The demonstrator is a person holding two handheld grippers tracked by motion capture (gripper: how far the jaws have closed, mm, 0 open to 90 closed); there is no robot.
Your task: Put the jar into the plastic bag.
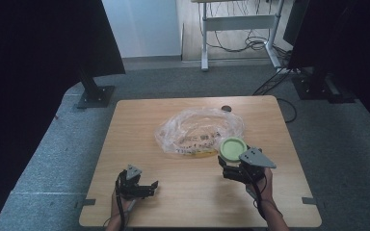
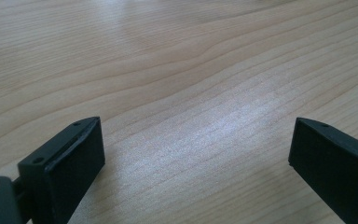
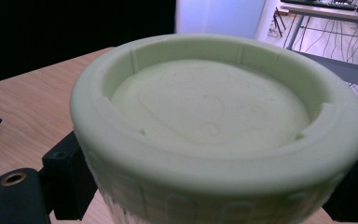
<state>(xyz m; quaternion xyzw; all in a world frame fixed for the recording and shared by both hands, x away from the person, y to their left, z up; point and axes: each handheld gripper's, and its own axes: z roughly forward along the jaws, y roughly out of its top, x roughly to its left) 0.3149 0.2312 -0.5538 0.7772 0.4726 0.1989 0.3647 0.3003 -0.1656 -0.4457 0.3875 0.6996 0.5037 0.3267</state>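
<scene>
Your right gripper [image 1: 232, 166] clamps a pale green round plastic lid [image 3: 214, 126]; the left gripper [image 1: 147, 188] hangs wide open, holding nothing.
The lid looks light, stiff and smooth; grip its ribbed side wall, beside the clear plastic bag [image 1: 197, 127] on the wooden bench [image 1: 135, 125].

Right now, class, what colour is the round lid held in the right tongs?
Pale green: the lid shows best in the right gripper view, clamped between the right tongs.

Dim room, soft overhead glare, blurred close-ups
</scene>
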